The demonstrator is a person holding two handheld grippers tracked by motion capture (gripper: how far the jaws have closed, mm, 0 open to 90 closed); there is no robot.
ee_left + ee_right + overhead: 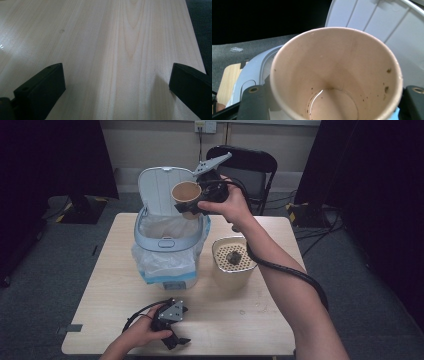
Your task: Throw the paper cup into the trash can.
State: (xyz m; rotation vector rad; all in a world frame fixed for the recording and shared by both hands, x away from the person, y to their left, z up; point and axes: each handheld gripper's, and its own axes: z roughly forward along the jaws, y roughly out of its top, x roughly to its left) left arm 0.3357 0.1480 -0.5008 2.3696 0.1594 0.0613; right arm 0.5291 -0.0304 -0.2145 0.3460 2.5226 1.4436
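Observation:
A brown paper cup [186, 194] is tipped on its side above the open bin [170, 242], its mouth facing the camera. My right gripper [192, 209] is shut on the paper cup. In the right gripper view the cup [337, 75] sits between the two black jaws, empty but for a few dark specks and a wet ring at the bottom. My left gripper [181, 340] rests on the table [225, 320] near the front edge. Its jaws stand wide apart over bare wood [117, 62], with nothing between them.
The bin's lid [160, 185] stands up behind the cup, and a white liner bag hangs over its rim. A cream strainer pot [232, 262] with a dark lump on its perforated insert stands right of the bin. A black chair [250, 167] is beyond the table.

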